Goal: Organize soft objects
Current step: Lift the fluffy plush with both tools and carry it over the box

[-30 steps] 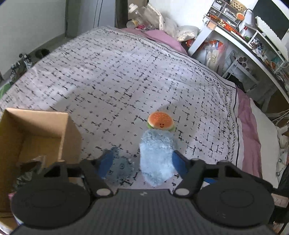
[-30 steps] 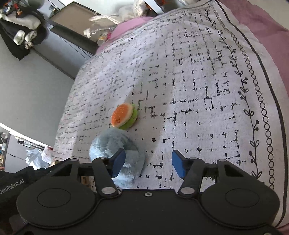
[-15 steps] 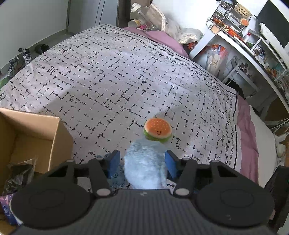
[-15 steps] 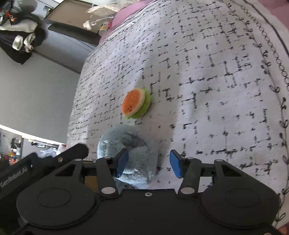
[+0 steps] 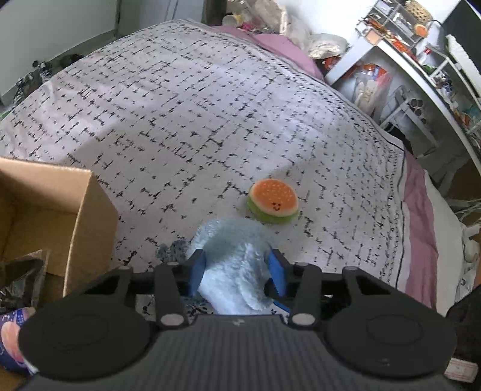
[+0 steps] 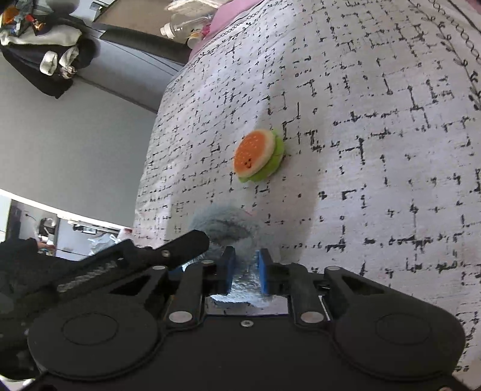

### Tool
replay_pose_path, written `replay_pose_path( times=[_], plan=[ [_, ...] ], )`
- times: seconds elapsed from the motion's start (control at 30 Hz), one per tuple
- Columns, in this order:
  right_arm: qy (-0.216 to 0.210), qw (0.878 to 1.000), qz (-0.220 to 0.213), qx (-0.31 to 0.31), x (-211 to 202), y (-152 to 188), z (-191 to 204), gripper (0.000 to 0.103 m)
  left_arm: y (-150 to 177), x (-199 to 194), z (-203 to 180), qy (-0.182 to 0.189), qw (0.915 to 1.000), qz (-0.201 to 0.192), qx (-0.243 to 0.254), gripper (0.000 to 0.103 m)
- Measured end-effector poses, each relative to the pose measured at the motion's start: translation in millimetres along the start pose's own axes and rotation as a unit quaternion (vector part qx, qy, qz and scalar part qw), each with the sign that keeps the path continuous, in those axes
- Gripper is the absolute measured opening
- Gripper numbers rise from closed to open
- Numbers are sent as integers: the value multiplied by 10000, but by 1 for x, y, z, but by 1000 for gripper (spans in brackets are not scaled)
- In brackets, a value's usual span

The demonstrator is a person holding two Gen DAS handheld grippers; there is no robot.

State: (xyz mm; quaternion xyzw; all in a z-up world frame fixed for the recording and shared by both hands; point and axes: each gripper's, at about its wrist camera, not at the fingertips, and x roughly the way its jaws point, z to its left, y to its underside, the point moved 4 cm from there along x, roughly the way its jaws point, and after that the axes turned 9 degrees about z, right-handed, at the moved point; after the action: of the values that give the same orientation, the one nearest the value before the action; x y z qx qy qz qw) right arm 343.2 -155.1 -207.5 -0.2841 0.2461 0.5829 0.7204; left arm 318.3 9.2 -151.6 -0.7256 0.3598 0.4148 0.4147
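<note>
A fluffy light-blue plush (image 5: pixel 234 258) lies on the patterned bedspread (image 5: pixel 195 114) near the front edge. My left gripper (image 5: pixel 237 272) is shut on it, blue pads pressed into both sides. My right gripper (image 6: pixel 244 270) is also shut on the same blue plush (image 6: pixel 228 228), pinching a narrow fold of it. The left gripper's finger (image 6: pixel 168 249) shows at the plush's left in the right wrist view. A small burger plush (image 5: pixel 273 201) with a smiling face lies just beyond the blue one, apart from both grippers; it also shows in the right wrist view (image 6: pixel 258 155).
An open cardboard box (image 5: pixel 54 216) stands at the left on the bed, with dark wrapping inside. A white desk and shelves (image 5: pixel 421 60) crowd the right side past the bed. Bottles and bags (image 5: pixel 258 15) lie at the bed's far end.
Both grippers have closed on the blue plush. The right gripper moved left onto it and went from wide open to a narrow pinch; the left narrowed around it.
</note>
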Motion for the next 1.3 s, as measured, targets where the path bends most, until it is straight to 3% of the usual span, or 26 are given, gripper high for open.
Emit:
replay_pose_path(
  times=[0.1, 0.5, 0.6, 0.73, 1.3],
  plan=[
    [110, 9999, -2, 72, 1, -1, -3, 17, 1, 5, 6, -142, 9999, 30, -21, 34],
    [261, 9996, -8, 90, 17, -4, -5, 24, 5, 7, 13, -9, 10000, 19, -83, 26],
    [154, 9999, 6, 48, 17, -4, -3, 15, 5, 4, 15, 27, 9999, 18, -121, 23],
    [204, 9996, -38, -196, 8, 4, 5, 10, 10, -4, 16, 52, 9999, -13, -128, 22],
    [580, 9961, -480, -454, -50, 43, 32, 10, 38, -58, 5, 570, 9983, -49, 102, 20]
  ],
)
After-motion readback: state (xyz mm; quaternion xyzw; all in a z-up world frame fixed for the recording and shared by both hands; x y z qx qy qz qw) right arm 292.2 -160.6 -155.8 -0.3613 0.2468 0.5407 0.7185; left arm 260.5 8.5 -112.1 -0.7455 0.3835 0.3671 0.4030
